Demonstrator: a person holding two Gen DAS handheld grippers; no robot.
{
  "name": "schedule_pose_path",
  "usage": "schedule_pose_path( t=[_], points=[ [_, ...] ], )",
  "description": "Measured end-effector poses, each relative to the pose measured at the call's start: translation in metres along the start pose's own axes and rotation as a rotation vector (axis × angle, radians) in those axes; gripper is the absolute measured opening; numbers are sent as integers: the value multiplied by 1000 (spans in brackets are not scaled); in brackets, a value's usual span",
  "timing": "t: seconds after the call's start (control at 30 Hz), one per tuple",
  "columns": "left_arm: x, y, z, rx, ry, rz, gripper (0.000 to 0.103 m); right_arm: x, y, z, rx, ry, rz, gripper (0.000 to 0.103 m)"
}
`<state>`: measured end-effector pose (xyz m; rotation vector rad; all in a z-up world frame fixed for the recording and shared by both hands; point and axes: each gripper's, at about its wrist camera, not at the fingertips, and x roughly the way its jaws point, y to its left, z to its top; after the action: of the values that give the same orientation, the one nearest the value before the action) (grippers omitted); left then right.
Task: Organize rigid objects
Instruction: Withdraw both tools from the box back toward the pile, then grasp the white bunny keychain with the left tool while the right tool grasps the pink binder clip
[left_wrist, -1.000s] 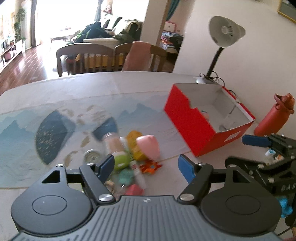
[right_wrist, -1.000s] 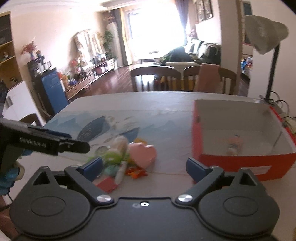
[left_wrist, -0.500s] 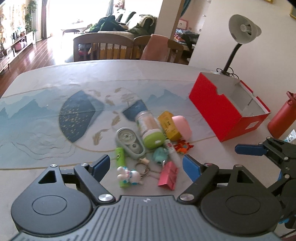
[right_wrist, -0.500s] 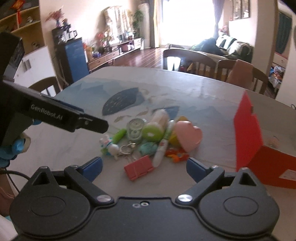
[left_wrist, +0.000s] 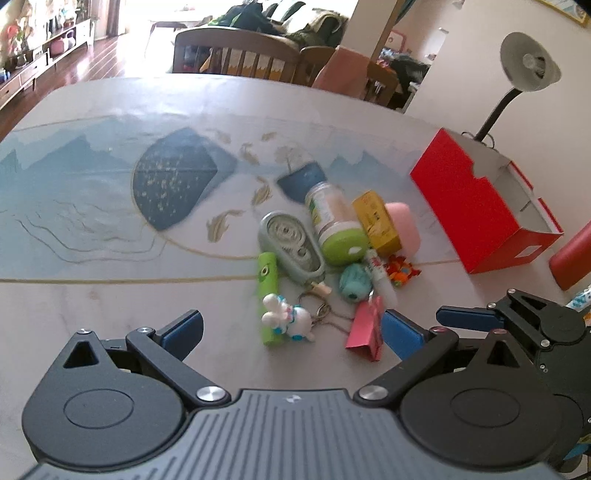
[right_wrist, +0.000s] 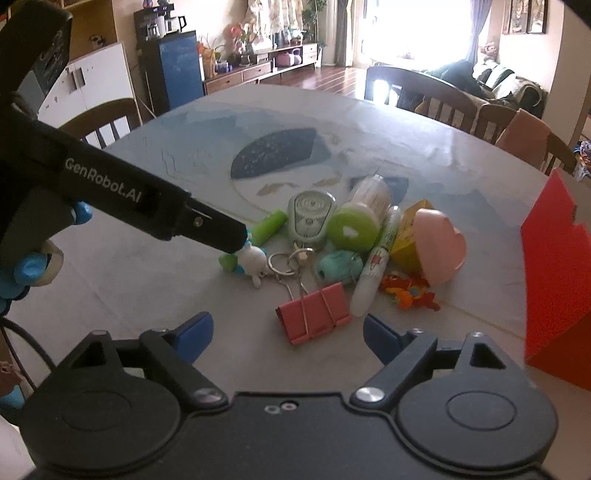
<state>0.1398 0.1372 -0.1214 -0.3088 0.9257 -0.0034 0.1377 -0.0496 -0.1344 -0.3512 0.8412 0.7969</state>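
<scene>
A pile of small objects lies on the table: a pink binder clip, a white bunny keychain, a green tube, a grey tape dispenser, a green-capped jar, a pink heart box, a yellow box, a white marker. An open red box stands to the right. My left gripper is open just before the bunny. My right gripper is open just before the clip.
A desk lamp stands behind the red box and a red bottle at its right. Chairs line the table's far edge. The left gripper's body crosses the left of the right wrist view.
Both grippers have swung left, away from the red box, and moved down toward the pile. Both stayed open and empty.
</scene>
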Motion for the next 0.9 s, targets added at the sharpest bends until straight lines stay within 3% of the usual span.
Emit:
schedule_pose_path(
  t=[0.23, 0.9],
  points=[
    [17, 3, -5, 6, -2, 27, 103, 17, -10, -1, 25, 29, 6, 81],
    [41, 0, -6, 32, 10, 34, 102, 46, -26, 5, 45, 46, 45, 79]
  ],
)
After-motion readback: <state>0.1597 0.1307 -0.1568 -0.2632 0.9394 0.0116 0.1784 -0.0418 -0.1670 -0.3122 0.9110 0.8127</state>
